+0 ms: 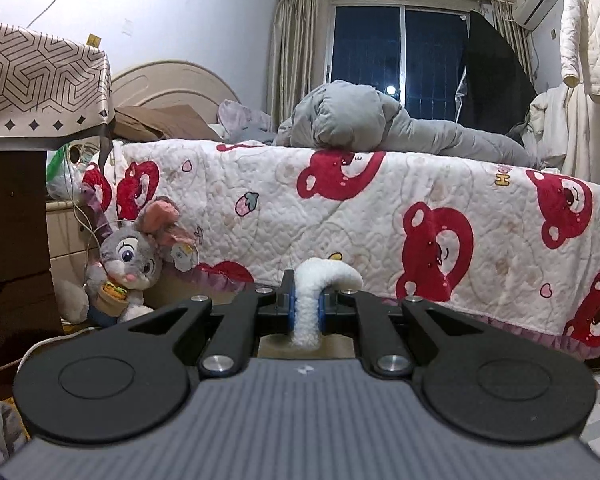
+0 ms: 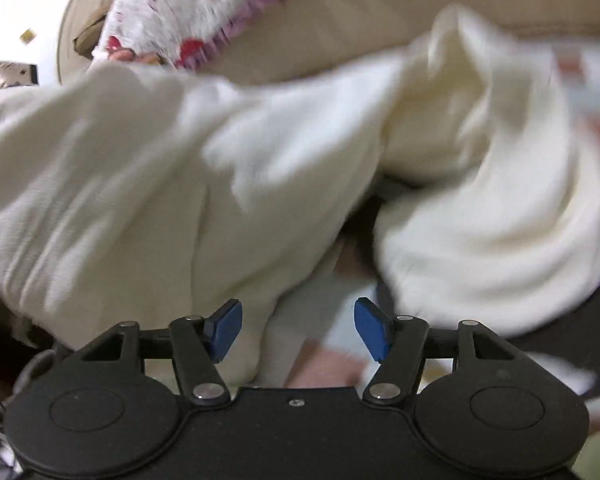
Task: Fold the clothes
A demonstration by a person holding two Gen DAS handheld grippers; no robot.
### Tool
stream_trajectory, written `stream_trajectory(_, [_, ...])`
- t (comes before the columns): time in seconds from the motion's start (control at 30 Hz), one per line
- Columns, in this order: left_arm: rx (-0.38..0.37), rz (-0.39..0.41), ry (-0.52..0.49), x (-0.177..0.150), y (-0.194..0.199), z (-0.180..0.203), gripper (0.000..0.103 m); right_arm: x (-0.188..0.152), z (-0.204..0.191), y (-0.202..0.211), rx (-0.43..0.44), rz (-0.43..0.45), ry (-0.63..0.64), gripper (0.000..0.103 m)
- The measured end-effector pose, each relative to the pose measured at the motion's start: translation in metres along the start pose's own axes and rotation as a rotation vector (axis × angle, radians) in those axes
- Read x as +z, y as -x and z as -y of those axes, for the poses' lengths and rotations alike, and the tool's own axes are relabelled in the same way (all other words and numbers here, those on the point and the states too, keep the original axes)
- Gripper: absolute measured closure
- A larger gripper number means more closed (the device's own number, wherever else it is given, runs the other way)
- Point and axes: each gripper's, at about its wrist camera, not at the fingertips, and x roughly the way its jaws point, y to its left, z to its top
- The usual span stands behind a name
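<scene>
In the left wrist view my left gripper (image 1: 307, 306) is shut on a fold of white fleecy garment (image 1: 320, 280), which curls over the blue pads and hangs down behind them. It is held up facing the side of a bed. In the right wrist view my right gripper (image 2: 298, 330) is open and empty, its blue pads (image 2: 226, 328) wide apart. It points at the cream-white garment (image 2: 160, 168), which hangs bunched and blurred just in front of the fingers.
A bed with a red bear quilt (image 1: 380, 216) fills the left wrist view, with a grey duvet (image 1: 360, 120) on top. A plush rabbit (image 1: 128, 260) sits on the floor at the left beside a dark cabinet (image 1: 12, 240). White coats (image 1: 588, 40) hang at the right.
</scene>
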Motion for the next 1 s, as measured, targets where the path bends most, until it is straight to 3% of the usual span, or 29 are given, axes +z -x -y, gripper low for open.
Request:
stream_trajectory(0.17, [0.035,0.003,-0.005,-0.003,-0.007,-0.010,0.094,-0.013,0.000,-0.057,0.081,-0.119,-0.110,0.035])
stream_trajectory(0.33, [0.072,0.000,0.007,-0.013,-0.025,-0.022,0.094,-0.012,-0.016,-0.089,0.114,-0.170,-0.072,0.033])
stream_trajectory(0.43, [0.084,-0.008,0.000,-0.020,-0.039,-0.027,0.094,-0.012,-0.028,-0.106,0.118,-0.198,-0.028,0.025])
stream_trajectory(0.53, [0.086,-0.013,0.003,-0.024,-0.045,-0.030,0.094,-0.009,-0.038,-0.128,0.118,-0.178,0.008,0.023])
stream_trajectory(0.57, [0.088,-0.014,0.004,-0.025,-0.047,-0.031,0.094,-0.007,-0.043,-0.134,0.111,-0.164,0.035,0.031])
stream_trajectory(0.6, [0.090,-0.015,0.004,-0.025,-0.047,-0.032,0.094,-0.007,-0.048,-0.137,0.098,-0.158,0.068,0.046])
stream_trajectory(0.63, [0.093,-0.018,0.001,-0.025,-0.047,-0.033,0.094,-0.004,-0.052,-0.140,0.088,-0.158,0.098,0.094])
stream_trajectory(0.67, [0.094,-0.027,-0.004,-0.026,-0.046,-0.035,0.094,-0.002,-0.056,-0.143,0.079,-0.160,0.127,0.092])
stream_trajectory(0.77, [0.101,-0.063,-0.036,-0.026,-0.039,-0.042,0.094,0.009,-0.061,-0.118,0.126,-0.123,0.111,0.093])
stream_trajectory(1.0, [0.053,-0.223,-0.080,-0.019,0.007,-0.047,0.094,0.031,-0.106,0.044,0.150,-0.067,0.198,0.093])
